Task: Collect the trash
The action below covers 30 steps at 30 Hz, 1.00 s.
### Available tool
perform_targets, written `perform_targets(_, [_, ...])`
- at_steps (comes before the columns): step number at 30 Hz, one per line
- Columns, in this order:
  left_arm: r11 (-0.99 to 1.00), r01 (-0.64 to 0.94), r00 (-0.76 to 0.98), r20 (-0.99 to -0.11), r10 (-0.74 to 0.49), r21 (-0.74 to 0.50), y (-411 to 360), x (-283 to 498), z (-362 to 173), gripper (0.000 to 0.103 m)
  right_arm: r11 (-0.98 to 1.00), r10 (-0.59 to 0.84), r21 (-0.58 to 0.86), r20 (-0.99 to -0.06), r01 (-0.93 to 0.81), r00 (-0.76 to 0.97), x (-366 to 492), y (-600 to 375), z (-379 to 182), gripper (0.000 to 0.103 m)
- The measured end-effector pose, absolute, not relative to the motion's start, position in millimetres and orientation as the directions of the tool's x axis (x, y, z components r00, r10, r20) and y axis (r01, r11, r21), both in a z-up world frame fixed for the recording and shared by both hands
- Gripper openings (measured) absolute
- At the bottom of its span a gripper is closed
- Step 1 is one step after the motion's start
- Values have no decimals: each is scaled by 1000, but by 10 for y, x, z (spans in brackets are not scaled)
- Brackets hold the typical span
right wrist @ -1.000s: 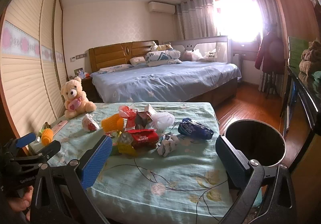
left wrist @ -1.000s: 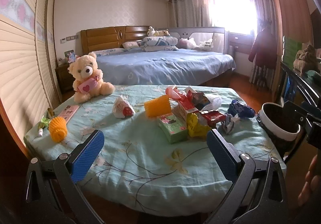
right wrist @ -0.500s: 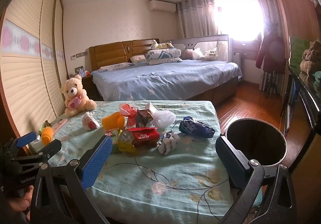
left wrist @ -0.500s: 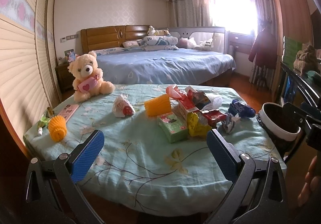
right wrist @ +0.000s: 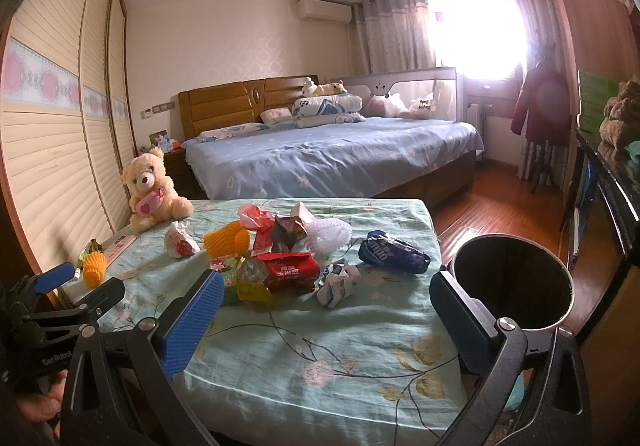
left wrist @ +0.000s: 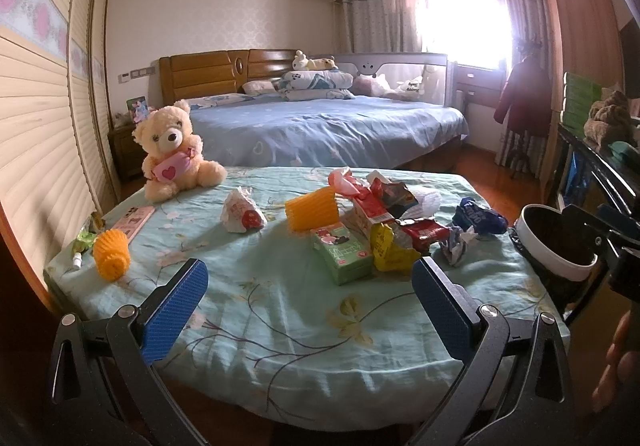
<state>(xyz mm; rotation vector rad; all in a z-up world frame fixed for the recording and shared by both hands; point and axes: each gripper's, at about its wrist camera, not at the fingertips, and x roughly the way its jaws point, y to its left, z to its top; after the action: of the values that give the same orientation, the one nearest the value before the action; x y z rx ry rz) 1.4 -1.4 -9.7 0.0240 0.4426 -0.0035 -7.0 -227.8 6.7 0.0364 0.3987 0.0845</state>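
A heap of trash lies mid-table on the floral cloth: a green carton [left wrist: 342, 252], a yellow wrapper [left wrist: 386, 252], a red packet [right wrist: 294, 270], a crumpled paper ball [right wrist: 336, 284] and a blue bag [right wrist: 392, 252]. A white-rimmed bin [right wrist: 514, 286] stands off the table's right edge. My left gripper [left wrist: 308, 310] hangs open before the near edge, nothing between its blue pads. My right gripper [right wrist: 320, 322] is open too, short of the paper ball, with the bin beside its right finger.
A teddy bear [left wrist: 172, 150] sits at the table's far left, with a pink phone [left wrist: 134, 220], orange foam nets [left wrist: 112, 254] and a white wrapper [left wrist: 242, 212] nearby. A blue bed [left wrist: 320, 130] lies beyond. A dark shelf [right wrist: 608, 186] runs along the right.
The right wrist view has crept slightly nearer the trash heap. The left gripper has held still, and both grippers stay open.
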Motion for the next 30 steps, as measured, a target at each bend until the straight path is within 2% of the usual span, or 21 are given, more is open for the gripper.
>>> perform_targets(10, [1000,10,901,-434,0,20,-27,29,-115,103,996,91,54,-389,-76,917,-55,-2267,61,103])
perform_targets(19, [1000,14,880,-475,-8,9,-6,154,-232,103,994,101,78,-417,-76,903,-3,-2259,-10,103])
perform_targets(30, [999,40,812,-582,-46,-23,69,565,-501,103,991,122,107,-512,-77,850,379,-2297,-272,103])
